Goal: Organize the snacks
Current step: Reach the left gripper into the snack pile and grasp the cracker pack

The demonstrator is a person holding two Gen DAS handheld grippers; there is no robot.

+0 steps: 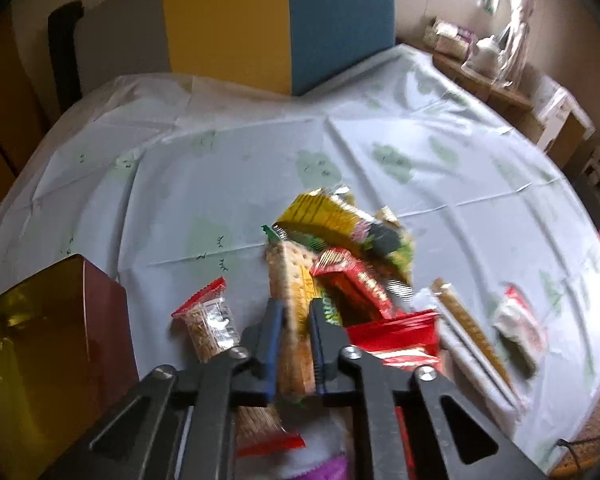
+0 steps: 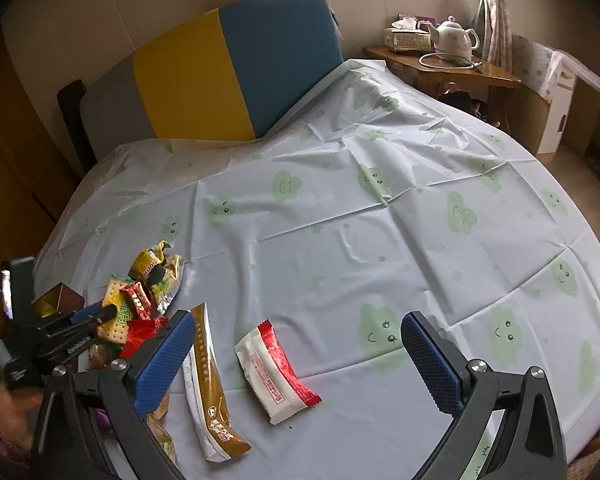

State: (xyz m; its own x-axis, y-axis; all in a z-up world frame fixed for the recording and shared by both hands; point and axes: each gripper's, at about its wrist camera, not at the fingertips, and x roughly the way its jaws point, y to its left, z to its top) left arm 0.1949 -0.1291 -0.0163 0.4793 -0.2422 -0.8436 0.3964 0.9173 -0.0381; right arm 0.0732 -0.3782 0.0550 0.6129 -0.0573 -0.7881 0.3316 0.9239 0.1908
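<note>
Box: a gold-lined box [image 1: 40, 344] with dark red sides stands at the far left near the surface's edge; its inside shows nothing I can make out.
Clear packet: a small see-through snack packet with red ends [image 1: 208, 320] lies just right of the box, apart from it.
Left gripper: the left gripper [image 1: 298, 316] has its fingers [image 1: 274, 320] clamped on the cracker packet [image 1: 294, 280], which stands up between them.
Snack pile: the snack pile [image 2: 148, 288] of yellow, green and red wrappers lies bunched behind and beside the cracker packet, touching one another.
Brown stick packet: a long brown stick packet [image 2: 208, 380] lies flat just right of the pile.
Red-and-white packet: a red-and-white packet [image 2: 276, 372] lies near it, not touching.
Right gripper: the right gripper [image 2: 298, 346] hovers with fingers [image 2: 168, 356] wide apart, nothing between them but the two flat packets below.
Surface: the surface [image 2: 380, 220], under a pale cloud-print cloth, is bare from the middle across to its right and far edges.
Far edge: a blue-and-yellow chair back [image 2: 240, 72] stands against it.
</note>
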